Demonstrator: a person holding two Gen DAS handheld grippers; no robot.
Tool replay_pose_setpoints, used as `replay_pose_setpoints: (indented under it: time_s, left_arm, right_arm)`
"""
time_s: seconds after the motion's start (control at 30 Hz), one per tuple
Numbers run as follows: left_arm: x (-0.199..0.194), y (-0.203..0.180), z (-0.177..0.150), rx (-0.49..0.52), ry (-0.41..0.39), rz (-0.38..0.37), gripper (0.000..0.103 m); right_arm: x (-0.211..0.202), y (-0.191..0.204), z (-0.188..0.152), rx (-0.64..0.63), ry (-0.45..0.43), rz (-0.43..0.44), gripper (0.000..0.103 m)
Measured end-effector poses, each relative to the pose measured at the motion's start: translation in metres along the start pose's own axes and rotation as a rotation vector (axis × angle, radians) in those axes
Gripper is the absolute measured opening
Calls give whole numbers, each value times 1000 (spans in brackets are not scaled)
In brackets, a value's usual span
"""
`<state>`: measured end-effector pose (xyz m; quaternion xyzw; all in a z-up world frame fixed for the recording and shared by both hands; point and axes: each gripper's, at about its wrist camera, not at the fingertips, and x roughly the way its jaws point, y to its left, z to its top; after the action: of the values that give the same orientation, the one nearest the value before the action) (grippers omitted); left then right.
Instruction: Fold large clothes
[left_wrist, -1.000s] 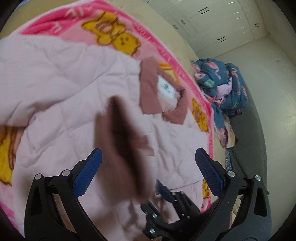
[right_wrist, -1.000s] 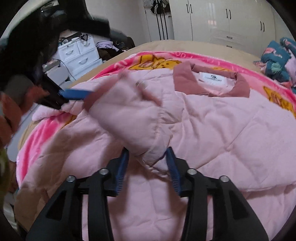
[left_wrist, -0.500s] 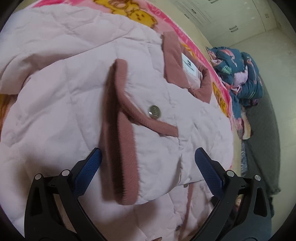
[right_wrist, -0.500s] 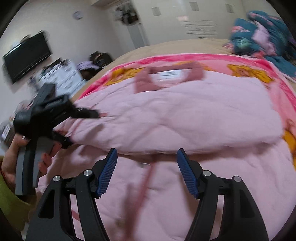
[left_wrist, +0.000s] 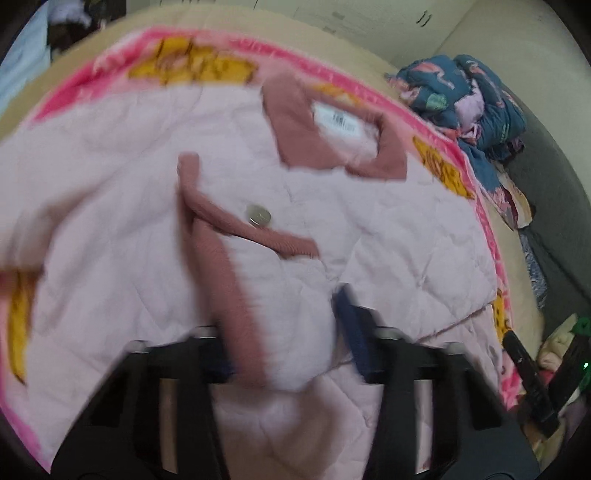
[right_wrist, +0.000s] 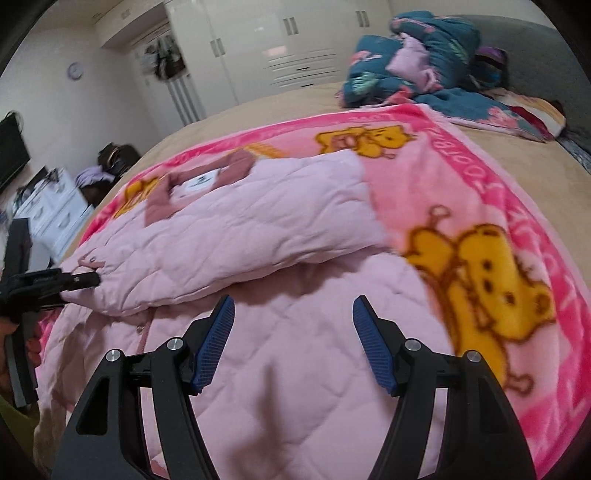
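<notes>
Light: soft, even indoor daylight, bright overall; source not in view.
Glare: pale sheen on the glossy wardrobe doors (right_wrist: 295, 44) far ahead of the right gripper (right_wrist: 293, 345).
Shadows: a faint one under the folded flap of the pink jacket (right_wrist: 236, 236), just ahead of the right gripper's fingers.
Blur: left wrist view smeared by motion; the left gripper (left_wrist: 284, 343) and the cuff (left_wrist: 229, 280) in it are streaked. Right wrist view sharper, its fingers crisp, the blanket (right_wrist: 480, 266) to the right soft.
Distortion: fisheye bend, black corners in both views.
</notes>
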<state>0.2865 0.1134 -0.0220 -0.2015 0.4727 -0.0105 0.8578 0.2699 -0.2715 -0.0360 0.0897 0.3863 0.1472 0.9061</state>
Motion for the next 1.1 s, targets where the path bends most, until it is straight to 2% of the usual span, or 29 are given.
replay_pose_setpoints:
  time_s: [0.2,0.27,0.33,0.43,0.5,0.6,0.77,0.87,1.0,1.1]
  left_arm:
    - [-49,-19,37,85,-135,-34,16]
    - [-65,-21,44,128,-195,-11,16]
    - [-65,-20,46,151,-210,24,17]
    - [-41,-5,42,158,-169,100,17]
    - [-18,8,36,125,-106,117,17]
    - [1,25,24,102,-61,148,18]
    - [15,44,11,74,-20,155,21]
    - [16,47,8,69,-20,149,22]
    - [15,48,5,60,-16,139,25]
    - [14,45,5,84,-10,143,30]
  right_arm:
    - [-10,-3,15,31,-46,25,65]
    - [-11,-1,21,22,-65,32,66]
    - [-7,0,28,14,-69,30,66]
    - [4,6,40,-1,-64,14,66]
    - [13,13,48,-29,-51,15,66]
    - [27,30,56,-79,-30,30,66]
    - [55,51,65,-149,20,29,73]
    - [76,54,66,-161,70,12,73]
    - [113,37,57,-121,180,-83,73]
    - [123,17,53,-4,180,-27,74]
